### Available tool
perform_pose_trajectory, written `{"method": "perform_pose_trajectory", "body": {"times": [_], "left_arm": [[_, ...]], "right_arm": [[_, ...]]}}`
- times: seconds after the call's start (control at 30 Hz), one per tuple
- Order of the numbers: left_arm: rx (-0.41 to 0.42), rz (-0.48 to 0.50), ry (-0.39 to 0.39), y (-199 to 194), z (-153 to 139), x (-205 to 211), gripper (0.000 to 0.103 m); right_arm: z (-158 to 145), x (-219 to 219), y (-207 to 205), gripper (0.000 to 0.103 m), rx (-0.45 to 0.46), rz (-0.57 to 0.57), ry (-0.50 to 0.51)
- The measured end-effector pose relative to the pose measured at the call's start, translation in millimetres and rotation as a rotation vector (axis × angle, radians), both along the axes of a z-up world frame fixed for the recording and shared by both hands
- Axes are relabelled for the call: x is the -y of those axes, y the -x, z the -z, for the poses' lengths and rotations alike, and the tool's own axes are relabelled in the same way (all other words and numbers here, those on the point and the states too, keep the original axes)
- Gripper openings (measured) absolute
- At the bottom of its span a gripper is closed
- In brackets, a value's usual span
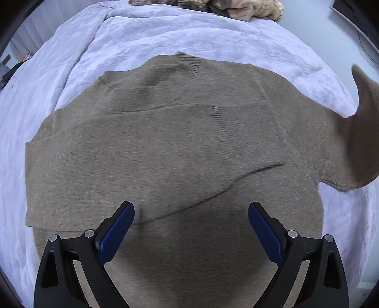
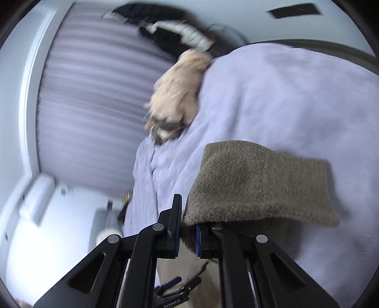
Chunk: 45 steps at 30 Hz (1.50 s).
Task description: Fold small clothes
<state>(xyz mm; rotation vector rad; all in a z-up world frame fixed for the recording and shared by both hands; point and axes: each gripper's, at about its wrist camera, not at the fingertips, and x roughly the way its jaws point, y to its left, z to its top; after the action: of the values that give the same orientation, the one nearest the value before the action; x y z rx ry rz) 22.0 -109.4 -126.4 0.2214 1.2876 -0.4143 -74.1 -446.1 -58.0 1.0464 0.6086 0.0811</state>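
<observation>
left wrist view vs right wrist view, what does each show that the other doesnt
Only the left wrist view shows the taupe knit sweater spread flat, with its ribbed collar, and the left gripper open above it, holding nothing.

Only the right wrist view shows the right gripper shut on a taupe knit sleeve end, plus the pleated pale curtain and white wall.

Both show the lavender fleecy bed blanket, the cream fluffy garment at its far edge, and taupe knit fabric.
</observation>
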Motion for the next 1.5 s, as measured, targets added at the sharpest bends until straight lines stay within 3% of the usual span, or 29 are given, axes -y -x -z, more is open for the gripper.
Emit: {"method": "perform_pose_trajectory", "body": {"times": [0.13,0.27,0.4,0.43,0.5,0.63,0.7,0.73,0.77,0.93,1.03,1.17,1.23,1.3,1.5], "left_arm": [[0.02,-0.075,0.01,-11.3,-1.0,-31.2,0.097],[0.035,-0.145,0.016,-29.0,3.9,-66.5,0.097],[0.048,-0.178,0.027,-41.8,4.2,-96.3,0.097],[0.056,-0.178,0.035,-45.2,3.8,-103.1,0.097],[0.061,-0.173,0.056,-51.4,4.9,-116.2,0.097],[0.041,-0.181,0.153,-62.1,7.4,-138.6,0.097],[0.019,-0.191,0.234,-67.6,6.8,-146.8,0.097],[0.006,-0.195,0.292,-70.7,6.3,-151.7,0.097],[-0.005,-0.197,0.341,-72.5,5.2,-154.5,0.097],[-0.107,-0.196,0.573,-85.1,10.9,-172.3,0.097],[-0.178,-0.233,0.667,-89.7,20.6,-183.0,0.097],[-0.234,-0.27,0.692,-90.0,32.9,-184.2,0.097],[-0.233,-0.261,0.68,-90.3,34.9,-179.6,0.097],[-0.228,-0.243,0.657,-91.5,34.9,-172.5,0.097],[-0.262,-0.187,0.623,-91.2,33.6,-142.7,0.097]], "right_arm": [[3.8,-74.4,-42.1,0.01,-0.057,-0.208,0.15],[51.7,-147.3,-82.5,0.012,-0.219,-0.376,0.229],[114.4,-170.8,-95.7,0.015,-0.436,-0.394,0.211],[120.6,-168.5,-91.1,0.022,-0.441,-0.371,0.176],[124.4,-156.8,-75.3,0.052,-0.409,-0.29,0.059],[110.1,-130.0,-55.4,0.055,-0.375,-0.082,0.049],[110.1,-115.2,-57.0,0.044,-0.374,-0.01,0.018],[109.2,-111.1,-63.1,0.021,-0.38,0.006,0.015],[103.9,-111.5,-74.7,0.014,-0.38,-0.003,0.036],[64.1,-187.7,-124.8,0.012,-0.253,-0.269,0.26],[68.1,-242.9,-138.3,0.012,-0.238,-0.446,0.319],[108.1,-288.1,-149.7,0.022,-0.374,-0.596,0.346],[119.6,-287.6,-140.3,0.031,-0.417,-0.6,0.327],[120.5,-275.3,-126.1,0.048,-0.409,-0.573,0.272],[119.6,-200.2,-63.0,0.053,-0.45,-0.368,0.121]]}}
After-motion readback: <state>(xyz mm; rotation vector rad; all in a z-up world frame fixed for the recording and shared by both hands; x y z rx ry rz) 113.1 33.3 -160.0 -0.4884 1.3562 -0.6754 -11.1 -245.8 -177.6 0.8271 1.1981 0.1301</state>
